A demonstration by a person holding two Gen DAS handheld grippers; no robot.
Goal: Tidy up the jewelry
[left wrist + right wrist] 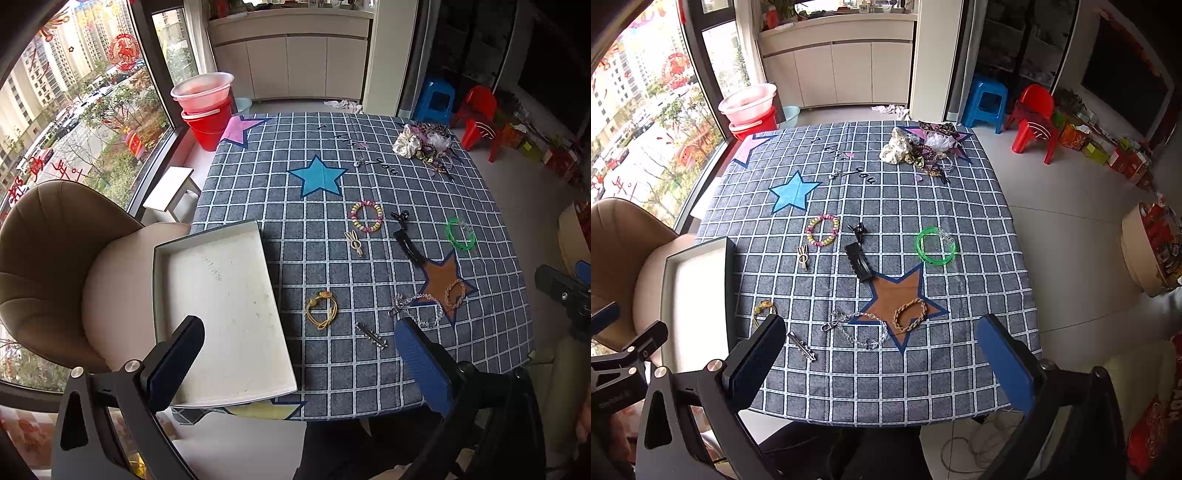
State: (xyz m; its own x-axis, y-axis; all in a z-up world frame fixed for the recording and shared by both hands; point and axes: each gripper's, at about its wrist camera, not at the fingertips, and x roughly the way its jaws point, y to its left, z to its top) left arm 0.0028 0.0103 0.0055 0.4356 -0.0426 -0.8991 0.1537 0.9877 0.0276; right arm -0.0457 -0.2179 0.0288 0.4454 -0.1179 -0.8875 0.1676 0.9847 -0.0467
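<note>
An empty white tray (pixel 229 295) (pixel 694 291) lies on the table's left edge. Jewelry is scattered on the checked cloth: a pastel bead bracelet (pixel 366 217) (pixel 823 230), a green bangle (pixel 460 234) (pixel 936 245), a black hair claw (pixel 410 243) (pixel 858 263), a rabbit clip (pixel 354 243) (pixel 802 257), a yellow cord bracelet (pixel 322 309) (pixel 761 312), a brown braided bracelet (pixel 454 294) (pixel 910 314), a clear bead chain (pixel 421 309) (pixel 860 328) and a silver clip (pixel 372 335) (pixel 802 348). My left gripper (pixel 299 362) hangs open above the near edge, nothing between its fingers. My right gripper (pixel 882 362) is open too, empty.
A heap of scrunchies and hair ties (pixel 424 142) (pixel 923 146) fills the far right corner. A beige chair (pixel 66 273) stands left of the table by the window. Red buckets (pixel 207 110), a blue stool (pixel 986 99) and a red chair (pixel 1036 118) stand beyond.
</note>
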